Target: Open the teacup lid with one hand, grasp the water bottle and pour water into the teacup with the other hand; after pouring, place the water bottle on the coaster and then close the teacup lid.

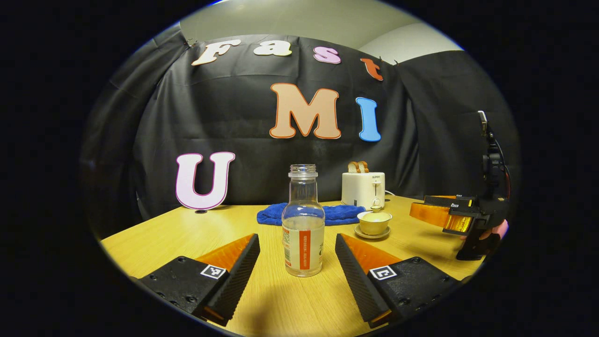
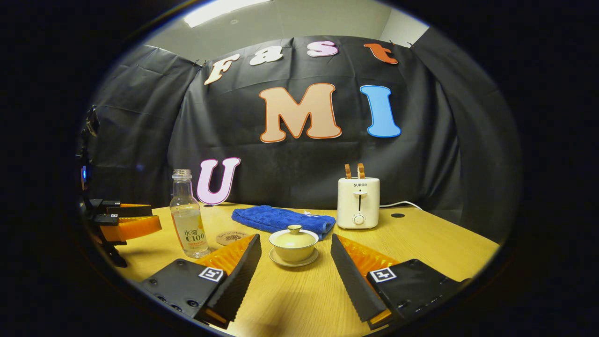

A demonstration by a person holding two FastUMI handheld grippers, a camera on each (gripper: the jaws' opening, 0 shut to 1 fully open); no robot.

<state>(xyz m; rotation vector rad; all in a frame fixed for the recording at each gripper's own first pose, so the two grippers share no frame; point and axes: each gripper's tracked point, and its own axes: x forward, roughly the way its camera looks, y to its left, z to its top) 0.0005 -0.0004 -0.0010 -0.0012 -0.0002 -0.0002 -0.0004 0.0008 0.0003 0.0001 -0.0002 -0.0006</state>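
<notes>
A clear, uncapped water bottle point(image 1: 303, 223) with a pale drink and an orange-striped label stands upright on the wooden table point(image 1: 281, 304). My left gripper point(image 1: 297, 250) is open, one finger on each side of the bottle without touching it. In the right gripper view the bottle point(image 2: 188, 216) stands at the left. A cream lidded teacup point(image 2: 294, 244) sits on its saucer, straight ahead of my open right gripper point(image 2: 295, 255). The lid is on the cup. A round coaster point(image 2: 231, 237) lies between bottle and cup. The teacup point(image 1: 374, 222) also appears right of the bottle.
A blue folded towel point(image 2: 281, 218) lies behind the cup. A cream toaster point(image 2: 358, 201) with two slices of toast stands at the back right, its cord trailing right. The other gripper point(image 1: 449, 216) and a hand show at the right edge.
</notes>
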